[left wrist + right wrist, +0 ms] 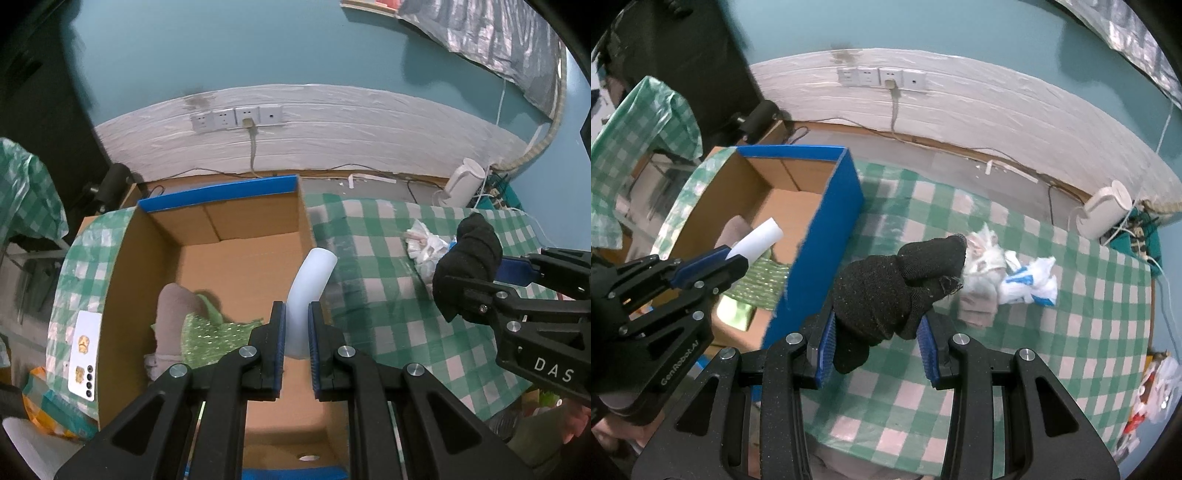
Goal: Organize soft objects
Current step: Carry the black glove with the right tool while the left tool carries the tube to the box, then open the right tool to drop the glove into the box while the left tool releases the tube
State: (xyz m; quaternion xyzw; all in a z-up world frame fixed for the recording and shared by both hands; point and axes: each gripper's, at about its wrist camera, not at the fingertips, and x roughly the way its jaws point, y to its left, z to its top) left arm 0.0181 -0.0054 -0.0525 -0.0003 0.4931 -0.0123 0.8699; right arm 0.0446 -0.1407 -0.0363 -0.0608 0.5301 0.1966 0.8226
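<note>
My left gripper (295,314) is shut on a white foam tube (310,284) and holds it over the open cardboard box (236,221). The tube also shows in the right wrist view (757,240), held above the box (827,206). In the box lie a grey sock (171,317) and a green sparkly cloth (210,339). My right gripper (875,332) is shut on a black sock (894,284), lifted above the green checked tablecloth (997,350). The black sock shows in the left wrist view (465,266).
A pale sock bundle (982,280) and a crumpled white and blue plastic bag (1030,280) lie on the cloth beyond the black sock. A white device (1104,214) stands at the far right by cables. Wall sockets (236,118) are behind the box.
</note>
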